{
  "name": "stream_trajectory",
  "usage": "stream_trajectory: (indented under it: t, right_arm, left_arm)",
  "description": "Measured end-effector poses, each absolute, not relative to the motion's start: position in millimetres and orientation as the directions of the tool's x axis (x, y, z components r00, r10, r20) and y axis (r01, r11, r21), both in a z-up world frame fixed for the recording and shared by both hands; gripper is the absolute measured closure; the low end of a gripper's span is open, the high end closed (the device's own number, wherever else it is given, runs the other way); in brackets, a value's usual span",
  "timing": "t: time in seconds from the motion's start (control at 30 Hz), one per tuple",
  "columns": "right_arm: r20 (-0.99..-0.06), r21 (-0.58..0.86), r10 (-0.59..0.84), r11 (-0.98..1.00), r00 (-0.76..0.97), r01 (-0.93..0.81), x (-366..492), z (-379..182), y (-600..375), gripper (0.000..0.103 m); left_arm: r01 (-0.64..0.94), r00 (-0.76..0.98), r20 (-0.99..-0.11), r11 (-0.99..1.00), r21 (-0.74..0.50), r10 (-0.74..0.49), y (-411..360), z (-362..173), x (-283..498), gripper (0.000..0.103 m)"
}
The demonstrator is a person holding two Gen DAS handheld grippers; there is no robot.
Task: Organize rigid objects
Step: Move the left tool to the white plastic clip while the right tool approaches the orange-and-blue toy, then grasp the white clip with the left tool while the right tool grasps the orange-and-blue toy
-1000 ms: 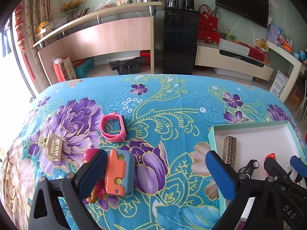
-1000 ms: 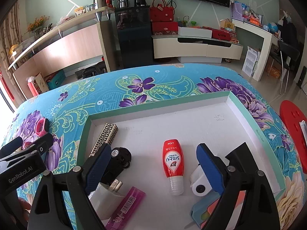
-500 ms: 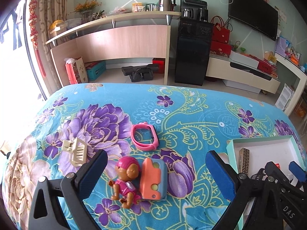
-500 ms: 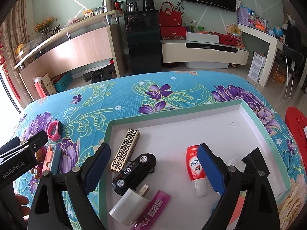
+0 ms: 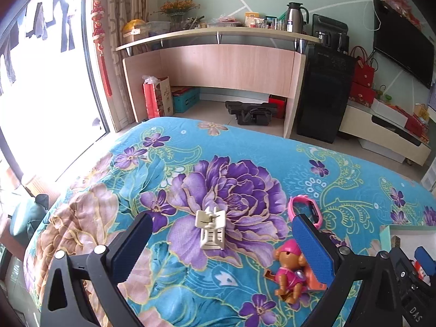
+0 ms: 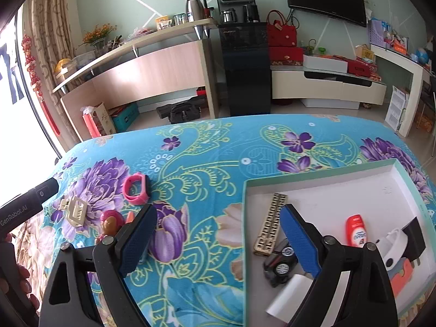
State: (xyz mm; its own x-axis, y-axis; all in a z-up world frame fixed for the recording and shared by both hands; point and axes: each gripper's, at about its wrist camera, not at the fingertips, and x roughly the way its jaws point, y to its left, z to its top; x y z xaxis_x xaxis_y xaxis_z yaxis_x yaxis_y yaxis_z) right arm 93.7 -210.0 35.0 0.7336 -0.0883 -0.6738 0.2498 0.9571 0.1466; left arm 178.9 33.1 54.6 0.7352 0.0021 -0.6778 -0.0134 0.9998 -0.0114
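Both grippers [image 5: 220,248] [image 6: 219,241] gaping, empty. Clip [image 5: 211,229] dead ahead; doll [image 5: 288,271] at four o'clock, orange toy [image 5: 313,280] half-hidden behind finger [image 5: 313,250].

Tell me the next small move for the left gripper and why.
Probably lower the left gripper, jaws open and empty, straight onto the cream plastic hair claw clip and close. The clip lies centred between the blue finger pads on the floral cloth, outside the white shallow tray that already holds sorted items.
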Motion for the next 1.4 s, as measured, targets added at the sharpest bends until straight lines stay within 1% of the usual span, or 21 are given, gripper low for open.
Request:
stream_trajectory:
  t: [0.17,0.33,0.53,0.63,0.9,0.97,1.0,1.07,1.13,1.2,1.27,1.33,1.37,1.4]
  right_arm:
    - [-0.69,0.144,-0.022,0.975,0.723,0.167,111.2,24.2,-173.2,0.011]
    - [-0.728,0.127,0.006,0.984,0.686,0.127,125.8,4.8,-148.7,0.011]
    - [-0.768,0.106,0.004,0.987,0.641,0.122,136.9,-14.2,-138.1,0.011]
    - [-0.781,0.098,0.0,0.988,0.624,0.122,140.3,-19.9,-135.4,0.011]
    - [-0.797,0.091,-0.005,0.988,0.604,0.127,145.1,-28.9,-131.4,0.012]
    - [-0.799,0.085,-0.007,0.989,0.601,0.125,146.9,-30.9,-129.4,0.014]
    - [-0.801,0.086,-0.004,0.989,0.599,0.122,148.0,-32.2,-128.6,0.016]
    - [-0.801,0.085,-0.006,0.988,0.598,0.125,148.9,-33.7,-127.7,0.016]
    - [-0.801,0.086,-0.006,0.989,0.598,0.124,149.6,-34.5,-127.2,0.019]
    - [-0.797,0.092,0.002,0.989,0.604,0.119,150.1,-33.9,-126.5,0.027]
    - [-0.796,0.085,-0.003,0.989,0.606,0.117,151.0,-34.0,-125.1,0.027]
    - [-0.797,0.087,-0.001,0.989,0.604,0.116,152.2,-35.0,-124.8,0.028]
    - [-0.796,0.091,0.002,0.989,0.605,0.117,152.3,-35.0,-125.1,0.029]
    - [-0.794,0.097,0.006,0.989,0.608,0.116,152.2,-34.7,-125.6,0.034]
  left_arm:
    - [-0.08,0.707,-0.707,0.996,-0.039,0.03,66.7,44.6,186.6,0.0]
    - [-0.113,0.675,-0.737,0.991,-0.075,0.021,86.7,28.8,196.4,0.0]
    - [-0.097,0.647,-0.762,0.99,-0.101,-0.015,84.2,14.0,206.4,0.0]
    - [-0.098,0.645,-0.764,0.991,-0.095,-0.009,79.7,9.2,210.2,0.0]
    - [-0.063,0.617,-0.787,0.994,-0.085,-0.028,66.8,-7.7,223.0,0.0]
    - [-0.06,0.621,-0.784,0.995,-0.074,-0.021,64.1,-8.8,225.0,0.0]
    - [-0.057,0.623,-0.782,0.996,-0.07,-0.019,62.8,-9.3,226.3,0.001]
    - [-0.055,0.62,-0.785,0.997,-0.056,-0.01,60.8,-10.9,228.8,0.006]
    - [-0.054,0.615,-0.789,0.998,-0.04,0.002,59.0,-13.3,230.5,0.012]
    - [-0.049,0.61,-0.793,0.998,-0.042,-0.004,58.3,-15.6,231.4,0.017]
    - [-0.046,0.606,-0.795,0.998,-0.05,-0.012,58.1,-17.2,231.6,0.021]
    - [-0.039,0.604,-0.797,0.998,-0.057,-0.021,57.4,-19.2,232.0,0.029]
    - [-0.035,0.601,-0.799,0.997,-0.063,-0.029,57.3,-20.4,232.5,0.031]
    - [-0.032,0.597,-0.802,0.997,-0.07,-0.037,57.2,-21.5,233.1,0.036]
